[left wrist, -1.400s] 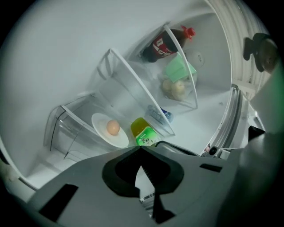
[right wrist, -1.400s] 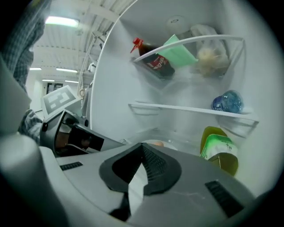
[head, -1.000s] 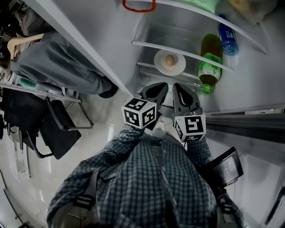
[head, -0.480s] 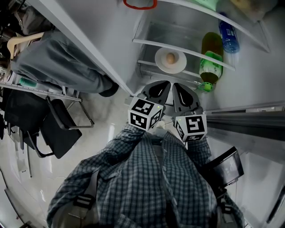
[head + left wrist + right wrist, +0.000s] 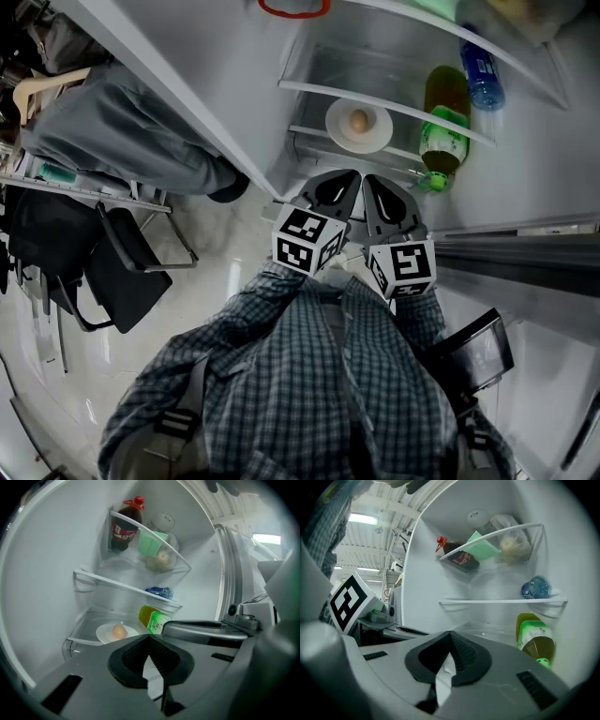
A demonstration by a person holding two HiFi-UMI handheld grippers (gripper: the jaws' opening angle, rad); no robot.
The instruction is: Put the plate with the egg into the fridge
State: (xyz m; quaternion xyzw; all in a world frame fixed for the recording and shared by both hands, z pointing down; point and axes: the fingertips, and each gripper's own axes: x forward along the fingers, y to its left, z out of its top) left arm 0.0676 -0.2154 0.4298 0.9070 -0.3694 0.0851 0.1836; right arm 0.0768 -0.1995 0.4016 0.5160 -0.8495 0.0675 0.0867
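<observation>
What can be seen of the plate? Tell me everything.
The plate is round, white and shallow, and looks like ceramic. It lies flat on a clear shelf low in the open fridge. One brown egg rests near its middle. A green bottle stands close to its right. Only the egg and the shelf appear to touch it.
</observation>
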